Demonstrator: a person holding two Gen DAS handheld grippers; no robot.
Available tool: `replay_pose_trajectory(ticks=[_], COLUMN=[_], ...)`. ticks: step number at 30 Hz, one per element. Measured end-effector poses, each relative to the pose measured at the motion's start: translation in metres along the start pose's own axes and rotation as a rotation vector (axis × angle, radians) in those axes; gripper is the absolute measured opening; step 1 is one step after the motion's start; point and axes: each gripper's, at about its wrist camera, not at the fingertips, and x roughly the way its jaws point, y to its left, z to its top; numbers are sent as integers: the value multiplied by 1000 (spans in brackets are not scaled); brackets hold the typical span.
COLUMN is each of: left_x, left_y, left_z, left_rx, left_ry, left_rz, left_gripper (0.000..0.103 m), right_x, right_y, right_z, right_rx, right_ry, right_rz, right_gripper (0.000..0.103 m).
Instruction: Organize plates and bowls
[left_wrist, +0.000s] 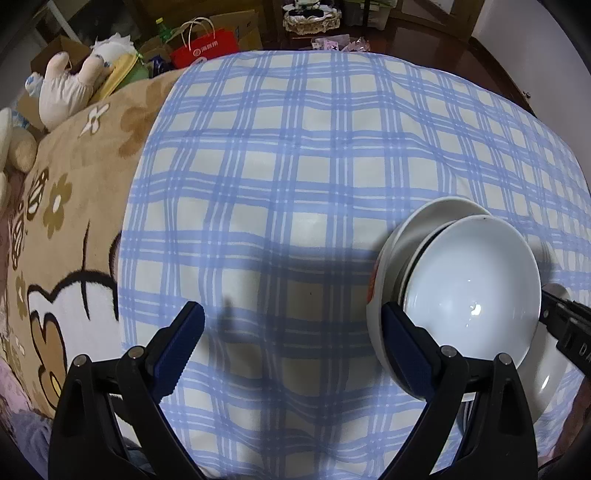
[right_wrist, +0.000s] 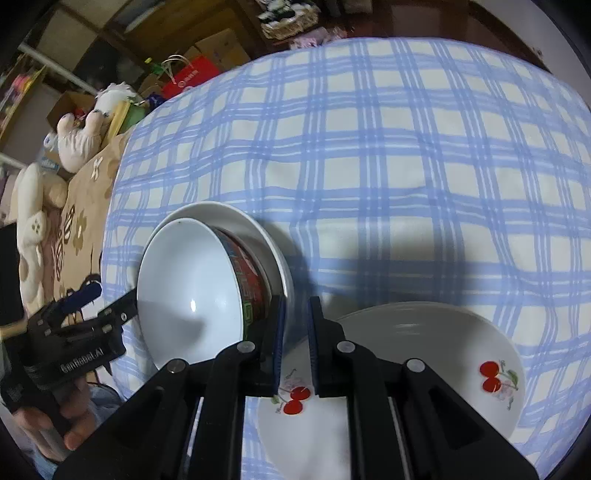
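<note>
A white bowl (right_wrist: 188, 291) with a red and green patterned outside sits tilted in a white plate (right_wrist: 251, 225) on the blue checked cloth. My right gripper (right_wrist: 295, 332) is nearly shut, pinching the near rim of that white plate. A cherry-patterned white bowl (right_wrist: 443, 354) lies under the right gripper. In the left wrist view the bowl (left_wrist: 472, 280) and plate (left_wrist: 424, 218) stand at the right, and the cherry bowl's rim (left_wrist: 550, 373) shows behind them. My left gripper (left_wrist: 291, 339) is open and empty, its right finger (left_wrist: 402, 343) beside the plate's edge.
The blue checked cloth (left_wrist: 295, 166) covers the table. A brown cartoon blanket (left_wrist: 74, 221), plush toys (left_wrist: 70, 88) and a red bag (left_wrist: 207, 46) lie at the left and back. The left gripper also shows in the right wrist view (right_wrist: 85, 295).
</note>
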Motion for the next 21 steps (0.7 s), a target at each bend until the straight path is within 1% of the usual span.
replay_pose_trajectory(ticks=[3, 6, 8, 10, 11, 12, 13, 14, 15, 16, 19, 21], left_x=[1, 4, 3, 2, 1, 1, -1, -2, -3, -4, -5, -5], left_y=[1, 5, 6, 5, 5, 4, 2, 1, -1, -3, -3, -3], left_z=[0, 1, 0, -1, -1, -2, -3, -4, -5, -6, -8, -8], left_rx=[-12, -25, -25, -27, -27, -26, -24, -20, -17, -18, -39, -53], left_ry=[4, 8, -1, 1, -1, -4, -10, -14, -18, -24, -28, -29], left_rz=[-14, -44, -72, -108, -124, -136, -160, -180, -194, -201, -239, -258], left_gripper=[94, 94, 87, 72, 68, 59, 48, 42, 33, 29, 20, 18], right_x=[1, 3, 5, 6, 6, 6, 6, 7, 7, 7, 8, 9], right_y=[5, 4, 4, 5, 6, 8, 9, 10, 11, 10, 8, 7], right_z=[1, 3, 4, 4, 3, 2, 2, 2, 1, 1, 2, 2], right_rx=[-16, 0, 3, 12, 14, 13, 12, 12, 18, 30, 51, 66], right_ry=[10, 23, 25, 23, 20, 15, 11, 8, 6, 7, 14, 14], right_rz=[-4, 4, 4, 4, 2, -4, -8, -11, -12, -11, -5, 1], right_gripper=[12, 12, 12, 12, 12, 12, 12, 12, 12, 12, 12, 12])
